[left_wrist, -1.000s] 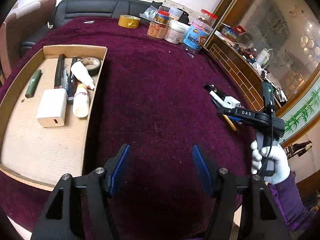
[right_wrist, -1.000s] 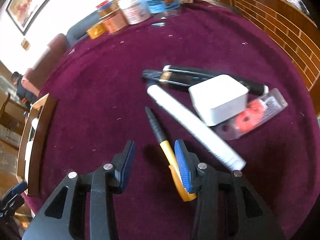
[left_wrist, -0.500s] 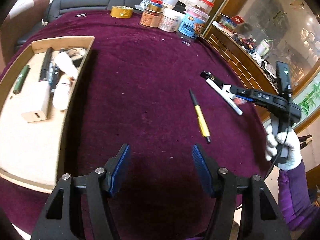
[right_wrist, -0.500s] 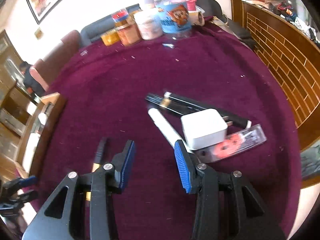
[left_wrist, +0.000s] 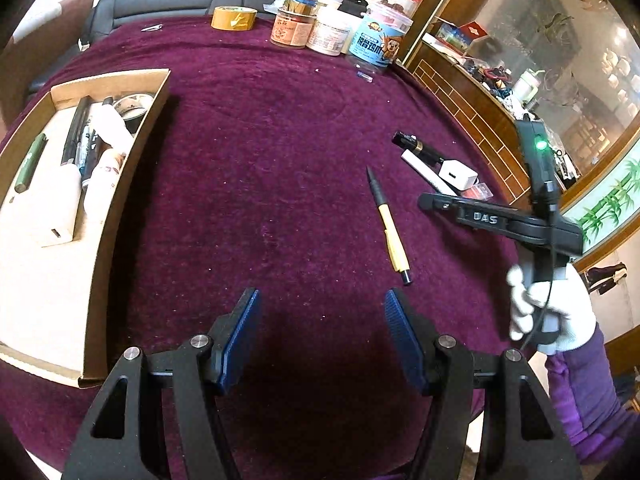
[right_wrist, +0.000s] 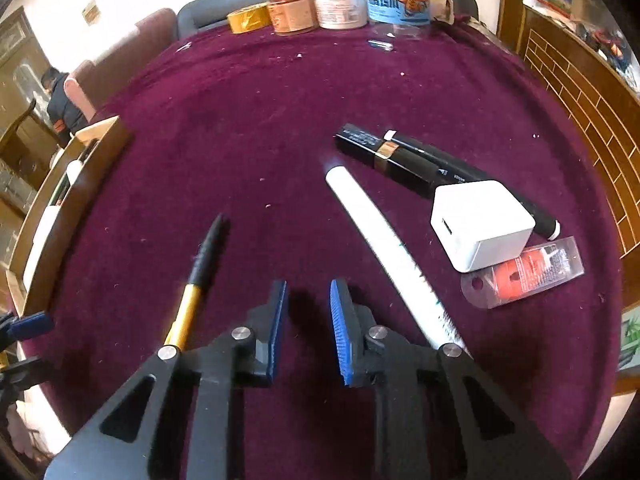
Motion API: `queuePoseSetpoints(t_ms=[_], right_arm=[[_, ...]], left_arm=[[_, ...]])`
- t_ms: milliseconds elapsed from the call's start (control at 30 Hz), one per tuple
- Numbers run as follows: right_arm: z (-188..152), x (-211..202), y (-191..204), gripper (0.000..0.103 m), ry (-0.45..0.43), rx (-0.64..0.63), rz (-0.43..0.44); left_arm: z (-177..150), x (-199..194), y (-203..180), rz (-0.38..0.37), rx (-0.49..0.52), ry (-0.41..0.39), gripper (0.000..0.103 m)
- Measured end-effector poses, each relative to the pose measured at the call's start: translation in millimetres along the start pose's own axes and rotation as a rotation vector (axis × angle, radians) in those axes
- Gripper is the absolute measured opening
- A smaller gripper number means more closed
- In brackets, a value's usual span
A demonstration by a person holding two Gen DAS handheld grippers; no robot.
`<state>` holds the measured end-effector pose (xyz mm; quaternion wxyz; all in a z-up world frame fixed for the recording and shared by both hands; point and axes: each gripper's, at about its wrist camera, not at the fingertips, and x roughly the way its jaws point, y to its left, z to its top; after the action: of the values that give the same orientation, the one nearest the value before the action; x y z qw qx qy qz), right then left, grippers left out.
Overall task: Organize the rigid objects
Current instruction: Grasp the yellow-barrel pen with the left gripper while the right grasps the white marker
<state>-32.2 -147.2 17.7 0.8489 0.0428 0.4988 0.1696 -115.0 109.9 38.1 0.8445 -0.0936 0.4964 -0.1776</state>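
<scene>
On the maroon cloth (left_wrist: 280,152), loose items lie at the right side and a cardboard tray (left_wrist: 120,168) at the left. Left gripper (left_wrist: 320,336) hangs over bare cloth, jaws standing well apart, nothing between them. Right gripper (right_wrist: 306,320) — jaws narrow and closing, only cloth between the blue pads (right_wrist: 340,320); a white-gloved hand (left_wrist: 548,308) grips its handle. Yellow pen (right_wrist: 196,276) lies just left of the right gripper's left finger, black tip pointing away, apart from the pads. White stick (right_wrist: 392,256) runs diagonally just right of the gripper. Beyond it: black tube (right_wrist: 384,156) with a gold band, black marker (right_wrist: 472,176) beside it, white charger (right_wrist: 484,224) resting against them, and a clear packet (right_wrist: 524,272) with something orange inside, partly under the charger. Tray holds a white block, white bottles, dark pens, a green stick, a tape roll — packed along its far and right sides. Jars (left_wrist: 332,32) and a yellow tape roll (left_wrist: 234,18) stand at the far edge.
</scene>
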Motion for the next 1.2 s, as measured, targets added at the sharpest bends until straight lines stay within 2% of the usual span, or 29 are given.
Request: queuePoseSetpoints(t_ms=[33,67,133,167,300,333,367,400,433,467,600,700,867,933,1000,1033,1100,1133,1200], right_arm=[[2,-16,-1,0.019,-0.055,0.002,0.011],[4,-26,-3,0.02,-0.093,-0.007,-0.02],[11,-34,-8,0.035,-0.125,-0.034,-0.096],[13,-31,-13,0.048,-0.103,-0.039,-0.099],[3,8,-24,0.051,0.041,-0.063,-0.14],[2,8,-22,0.05,0.01,-0.073,-0.145],[1,8,-20,0.045,0.019,-0.064,-0.124],[1,6,-18,0.03,0.015,-0.046,-0.116],[0,7,-14,0.016,0.033,-0.028,-0.071],[-2,8,-11,0.013,0.05,-0.008,-0.026],[-16,5,10,0.012,0.082,-0.029,-0.007],[-13,6,10,0.012,0.063,-0.017,-0.037],[-1,15,0,0.013,0.011,0.032,-0.019],[-1,15,-6,0.013,0.017,0.077,0.011],[-8,7,-15,0.012,0.006,0.106,-0.016],[-9,4,-17,0.012,0.0,0.119,-0.032],[-17,-3,-26,0.012,-0.005,0.152,-0.033],[-20,-6,-32,0.012,-0.008,0.173,-0.017],[-25,-8,-36,0.012,-0.017,0.195,0.007]], left_arm=[[0,1,-1,0.0,0.004,0.002,0.058],[0,2,-2,0.001,0.006,0.005,0.058],[0,3,-3,0.001,0.005,0.008,0.058],[0,4,-3,-0.001,0.003,0.009,0.058],[0,7,-10,-0.016,0.011,0.011,0.058],[0,7,-12,-0.018,0.012,0.012,0.058],[0,8,-13,-0.019,0.014,0.013,0.058],[-1,8,-14,-0.015,0.017,0.015,0.058],[0,9,-14,-0.011,0.016,0.016,0.058],[0,10,-13,-0.008,0.011,0.019,0.058],[5,11,-15,-0.002,0.006,0.014,0.058],[10,17,-23,0.005,0.021,0.017,0.058],[25,42,-57,0.009,0.11,0.01,0.058],[32,55,-70,0.033,0.152,0.006,0.058],[38,71,-82,0.065,0.201,0.009,0.057],[41,84,-89,0.094,0.238,0.015,0.055],[43,105,-96,0.142,0.293,0.046,0.025],[44,112,-101,0.169,0.323,0.02,0.024],[47,113,-111,0.183,0.358,0.006,0.007]])
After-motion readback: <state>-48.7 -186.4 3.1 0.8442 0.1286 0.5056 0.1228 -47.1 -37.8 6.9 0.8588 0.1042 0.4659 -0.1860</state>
